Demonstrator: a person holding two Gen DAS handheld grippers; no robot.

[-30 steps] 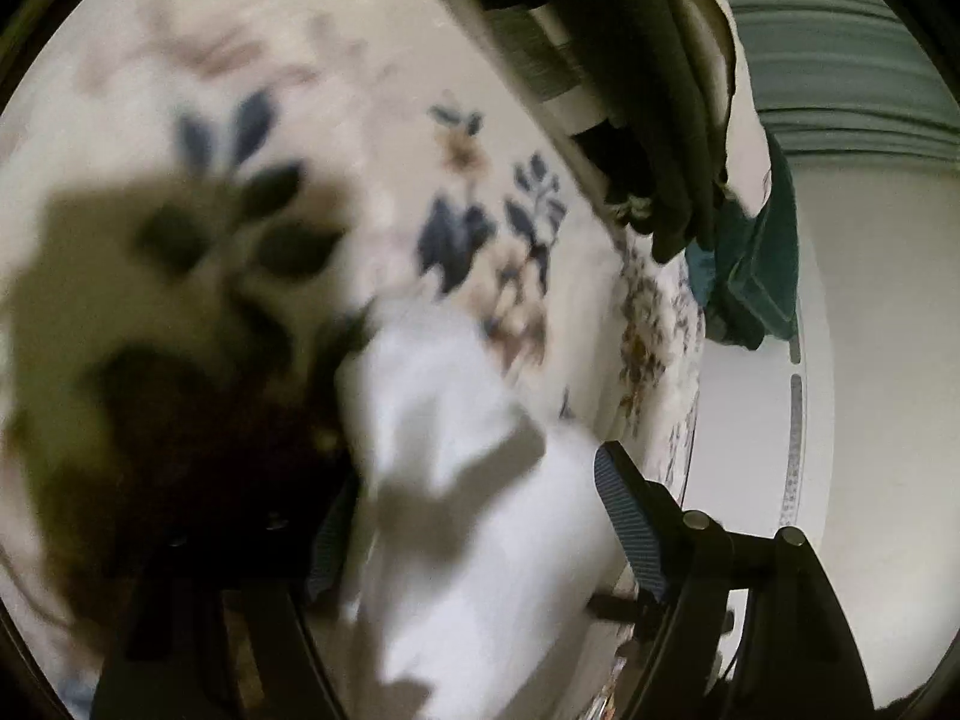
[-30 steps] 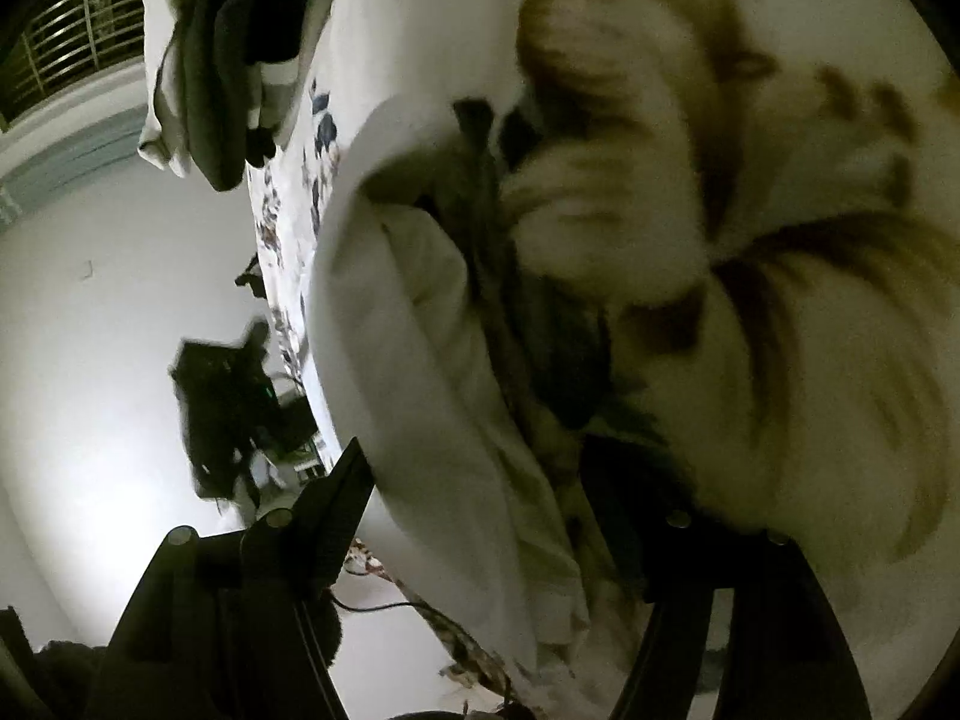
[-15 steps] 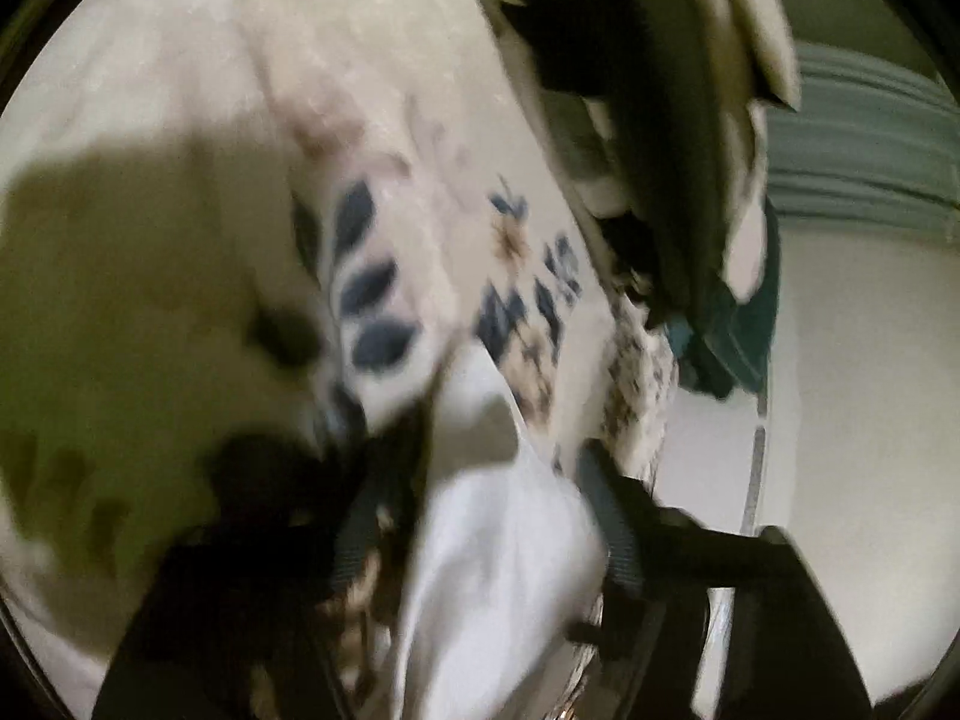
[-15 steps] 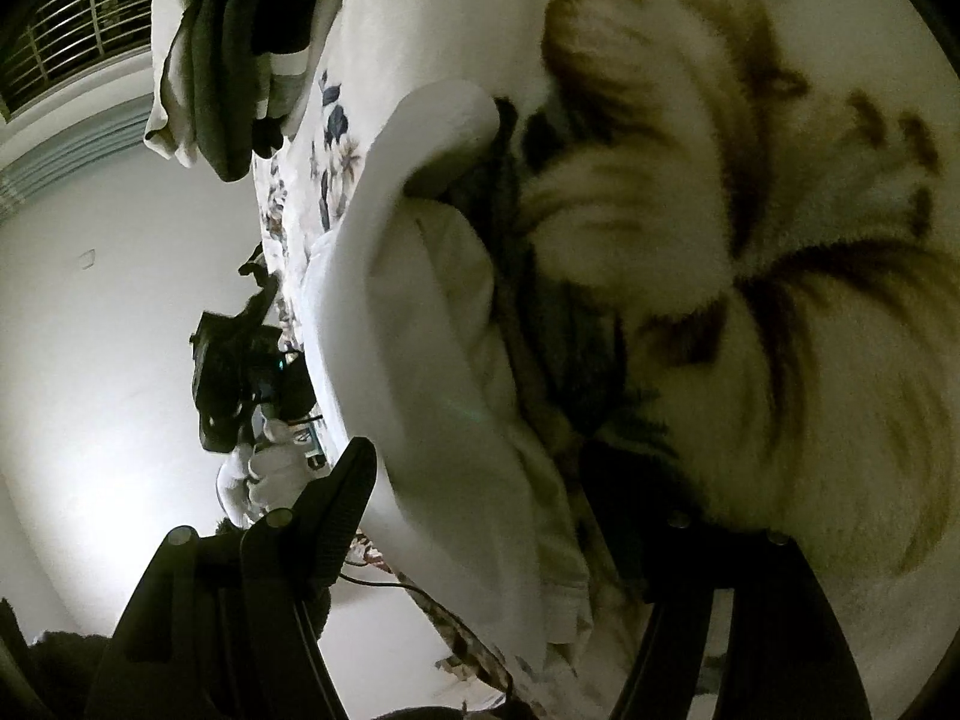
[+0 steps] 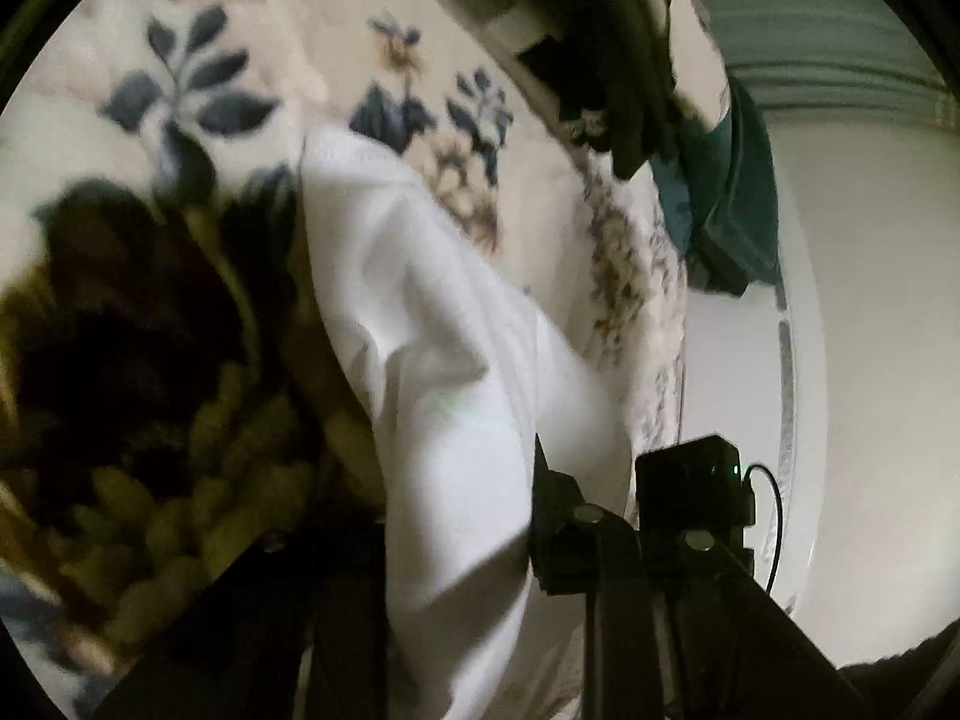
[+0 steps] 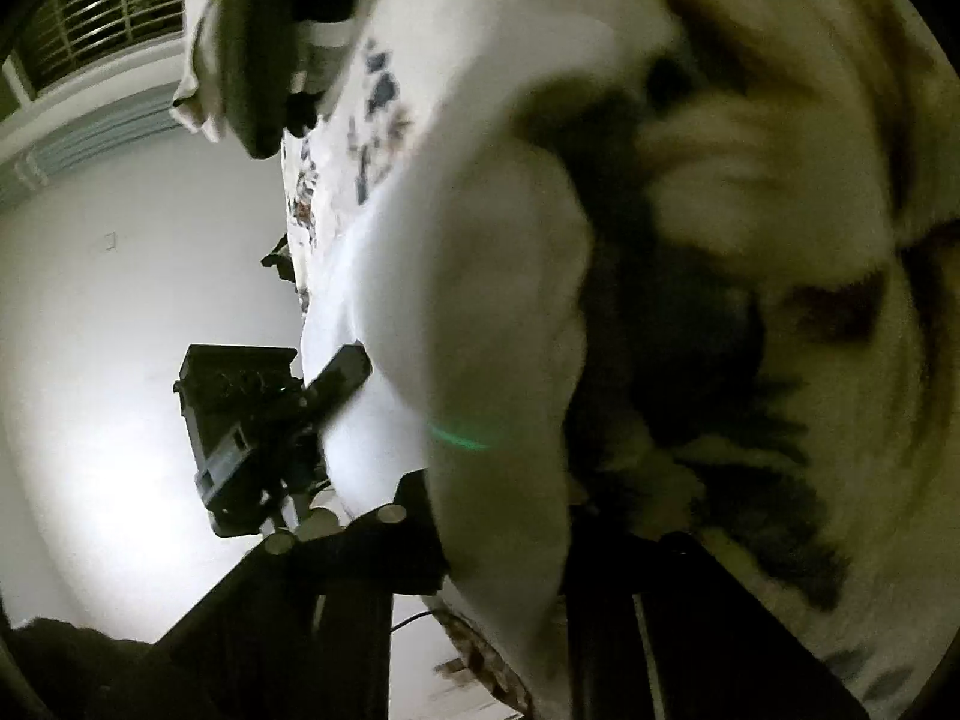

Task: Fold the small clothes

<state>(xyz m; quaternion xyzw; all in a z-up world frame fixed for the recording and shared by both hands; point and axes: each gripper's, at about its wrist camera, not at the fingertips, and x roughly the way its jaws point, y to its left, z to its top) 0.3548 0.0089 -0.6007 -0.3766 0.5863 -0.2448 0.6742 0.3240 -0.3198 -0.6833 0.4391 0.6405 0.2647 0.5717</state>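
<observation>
A small white garment lies on a floral blanket and runs down between the fingers of my left gripper, which is shut on it. In the right wrist view the same white garment is bunched between the fingers of my right gripper, which is shut on it too. The other gripper shows at the garment's left edge in the right wrist view. Both views are blurred.
A pile of dark and pale clothes lies at the far edge of the blanket, with a teal cloth hanging beside it. The blanket's edge drops off to a white floor. A window with bars is at upper left.
Both grippers have closed on the white garment and lifted it. The two grippers have come closer together, and the garment now bunches up between them.
</observation>
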